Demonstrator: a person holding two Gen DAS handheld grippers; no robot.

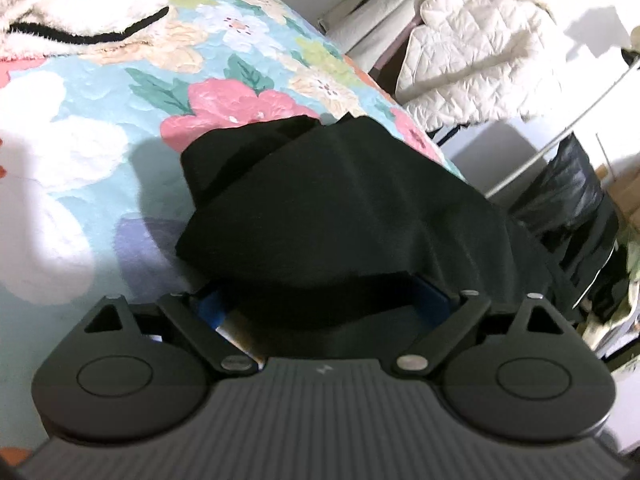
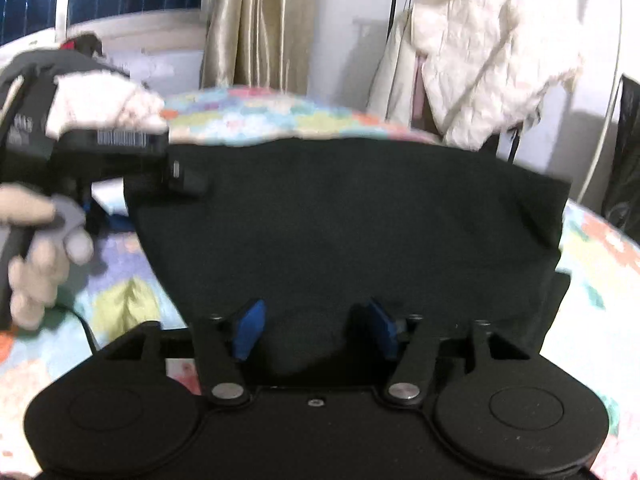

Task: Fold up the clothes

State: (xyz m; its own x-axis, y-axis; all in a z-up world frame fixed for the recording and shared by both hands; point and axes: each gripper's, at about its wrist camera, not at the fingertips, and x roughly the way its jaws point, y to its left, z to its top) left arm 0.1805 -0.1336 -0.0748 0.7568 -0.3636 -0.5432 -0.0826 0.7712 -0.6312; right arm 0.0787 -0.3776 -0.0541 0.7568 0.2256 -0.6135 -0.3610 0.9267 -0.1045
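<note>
**Left wrist view: black garment draping over both claws above the bed**

Left wrist view is showing the left claw [image 1: 320, 300] with a black garment [image 1: 340, 200] draping over its front, so the fingertips are hiding under the cloth. Blue pads are peeking out at either side of the fabric, set wide apart, but whether they are pinching the cloth I cannot tell. The garment is bunching into folds and hanging above a floral quilt [image 1: 120, 120] that is covering the bed. A fluffy cream garment with a black trim [image 1: 80, 8] is lying on the quilt at the far left, well apart from the black one. A cream quilted jacket [image 1: 480, 52] is hanging beyond the bed's edge.

In the right wrist view the right claw [image 2: 316, 330] is sitting with its blue pads [image 2: 248, 328] apart, and the black garment is spreading broadly across the gap and beyond them. The cloth is lying against the pads, yet the picture is not showing whether the claw is holding it, so I cannot tell. At the left of this view a person's gloved hand [image 2: 44, 240] is gripping the handle of the other claw unit, whose tip is meeting the garment's upper left corner. The floral quilt is showing around the cloth, and the quilted jacket is hanging behind, beside a gold curtain [image 2: 256, 20].
</note>
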